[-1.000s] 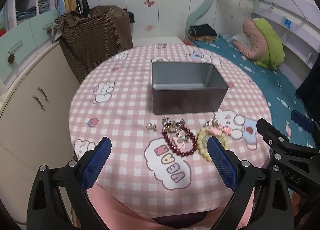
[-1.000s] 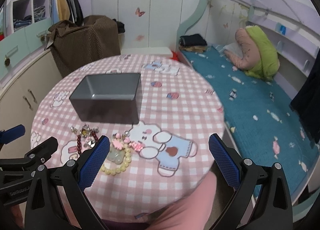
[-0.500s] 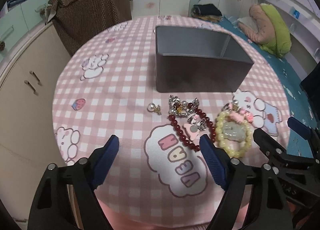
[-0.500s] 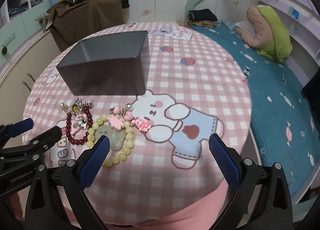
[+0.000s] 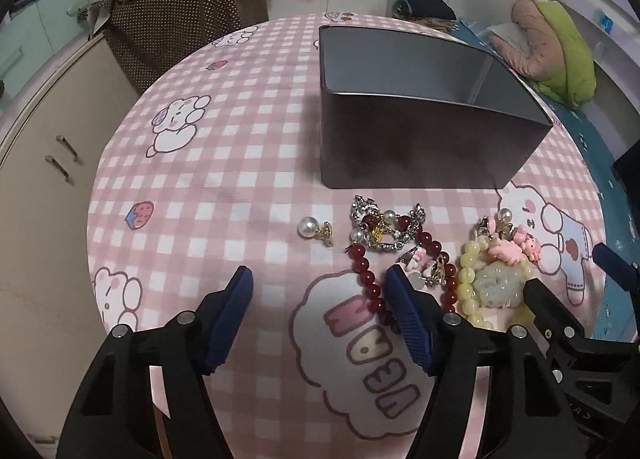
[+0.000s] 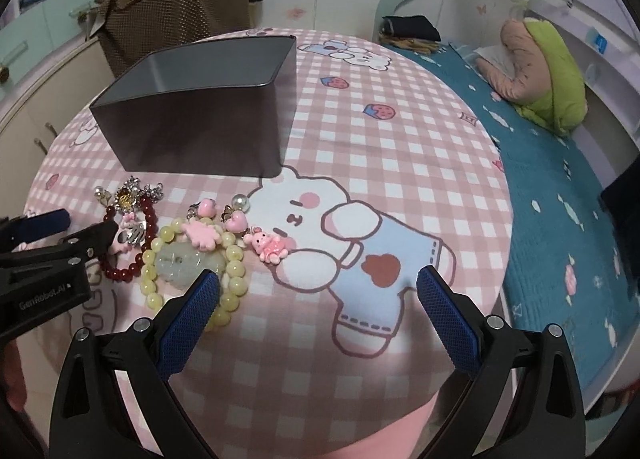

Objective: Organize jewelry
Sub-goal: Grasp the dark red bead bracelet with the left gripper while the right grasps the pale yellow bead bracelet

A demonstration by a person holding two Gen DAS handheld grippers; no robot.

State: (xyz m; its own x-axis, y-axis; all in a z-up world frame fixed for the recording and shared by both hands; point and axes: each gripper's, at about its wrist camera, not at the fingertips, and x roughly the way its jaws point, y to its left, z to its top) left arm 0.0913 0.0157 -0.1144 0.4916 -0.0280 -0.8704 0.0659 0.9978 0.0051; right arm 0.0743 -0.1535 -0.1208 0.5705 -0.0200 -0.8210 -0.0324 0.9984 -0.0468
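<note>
1. I see a brown dotted bag behind the bench.
2. Left of it, a cream cabinet.
3. On the bed, a green-and-pink cushion and dark folded clothes.

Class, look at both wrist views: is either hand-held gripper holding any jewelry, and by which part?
Nothing is held. The left hand-held gripper is closing on bare cloth beside the red bracelet; the right hand-held gripper stands open.

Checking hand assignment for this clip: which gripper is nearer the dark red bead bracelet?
Left. The left gripper, jaws closing with nothing between them, has one finger over the dark red bead bracelet. The right gripper sits beyond the yellow bead bracelet.
</note>
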